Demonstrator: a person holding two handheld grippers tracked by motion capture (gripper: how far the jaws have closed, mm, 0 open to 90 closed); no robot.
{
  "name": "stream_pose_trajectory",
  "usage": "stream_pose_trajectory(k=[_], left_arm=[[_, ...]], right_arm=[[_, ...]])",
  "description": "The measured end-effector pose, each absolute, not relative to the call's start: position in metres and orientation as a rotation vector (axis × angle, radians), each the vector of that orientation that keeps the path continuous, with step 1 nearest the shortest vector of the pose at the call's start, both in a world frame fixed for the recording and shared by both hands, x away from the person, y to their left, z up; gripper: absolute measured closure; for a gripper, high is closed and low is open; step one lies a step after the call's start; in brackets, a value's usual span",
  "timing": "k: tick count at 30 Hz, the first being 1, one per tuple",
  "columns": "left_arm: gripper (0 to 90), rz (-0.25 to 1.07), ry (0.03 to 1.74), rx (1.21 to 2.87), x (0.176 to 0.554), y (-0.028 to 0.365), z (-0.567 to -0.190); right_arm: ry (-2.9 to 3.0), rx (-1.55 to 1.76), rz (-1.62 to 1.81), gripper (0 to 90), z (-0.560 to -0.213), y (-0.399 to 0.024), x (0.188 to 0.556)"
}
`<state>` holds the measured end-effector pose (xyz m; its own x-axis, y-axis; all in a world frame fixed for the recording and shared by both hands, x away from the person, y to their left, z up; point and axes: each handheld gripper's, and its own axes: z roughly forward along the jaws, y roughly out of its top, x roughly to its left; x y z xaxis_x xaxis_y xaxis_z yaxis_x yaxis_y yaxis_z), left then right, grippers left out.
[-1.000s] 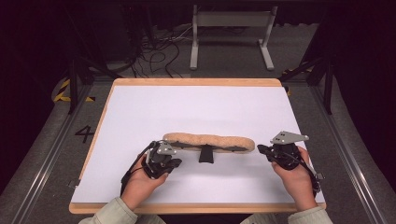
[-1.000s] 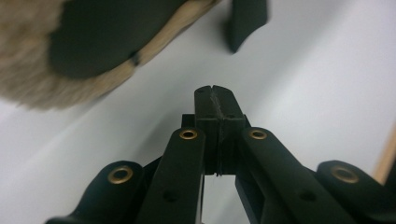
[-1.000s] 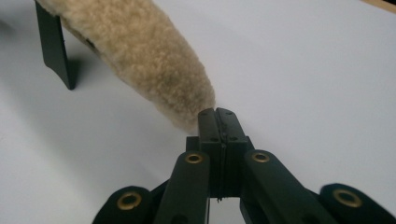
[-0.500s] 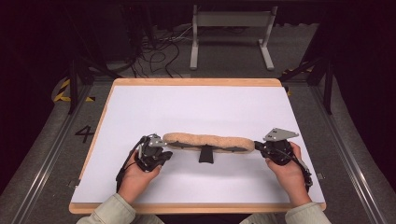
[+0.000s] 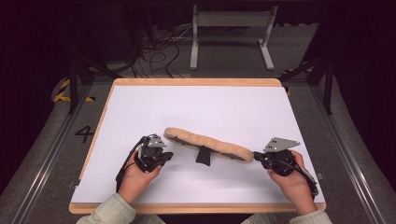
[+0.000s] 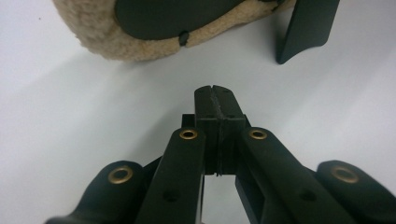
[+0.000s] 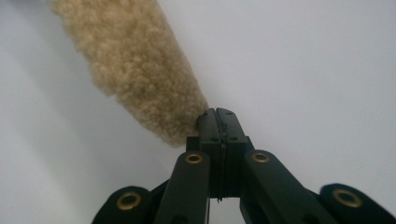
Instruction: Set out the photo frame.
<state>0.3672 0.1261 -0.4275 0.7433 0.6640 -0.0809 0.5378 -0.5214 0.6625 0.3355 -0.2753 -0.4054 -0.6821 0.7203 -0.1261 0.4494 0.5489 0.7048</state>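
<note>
A long tan fleece pad [image 5: 205, 142] lies slantwise on the white table [image 5: 196, 107], with a black tab [image 5: 203, 156] sticking out under its middle. My left gripper [image 5: 167, 155] is shut and empty, just short of the pad's left end. In the left gripper view its closed tip [image 6: 215, 89] points at the pad's fleece edge [image 6: 98, 32], black underside [image 6: 173, 16] and the tab [image 6: 306, 25], with a gap between. My right gripper [image 5: 256, 157] is shut, its tip [image 7: 217, 112] touching the right end of the fleece [image 7: 130, 65].
The table has a wooden rim [image 5: 196, 82]. Beyond its far edge stand a grey metal frame [image 5: 231, 32] and loose cables [image 5: 159, 51] on a dark floor. Metal rails [image 5: 46, 158] run along both sides of the table.
The right gripper has moved left up to the pad's right end. The pad has turned, left end farther and right end nearer. The left hand shifted slightly left.
</note>
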Motion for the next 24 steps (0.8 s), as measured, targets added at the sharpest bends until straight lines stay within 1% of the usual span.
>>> stream_pose_trajectory(k=[5,8,14,24], left_arm=[[89.9,0.22,0.855,2.251,0.363,0.12,-0.426],[89.9,0.204,0.797,2.259,0.356,0.107,-0.423],[89.9,0.166,0.746,2.263,0.352,0.09,-0.423],[89.9,0.08,0.66,2.242,0.346,0.047,-0.432]], right_arm=[[2.414,0.926,0.927,90.0,-0.405,-0.273,0.325],[2.439,0.903,0.939,90.0,-0.405,-0.27,0.317],[2.479,0.874,0.968,90.0,-0.406,-0.265,0.308],[2.392,0.915,0.985,90.0,-0.404,-0.275,0.309]])
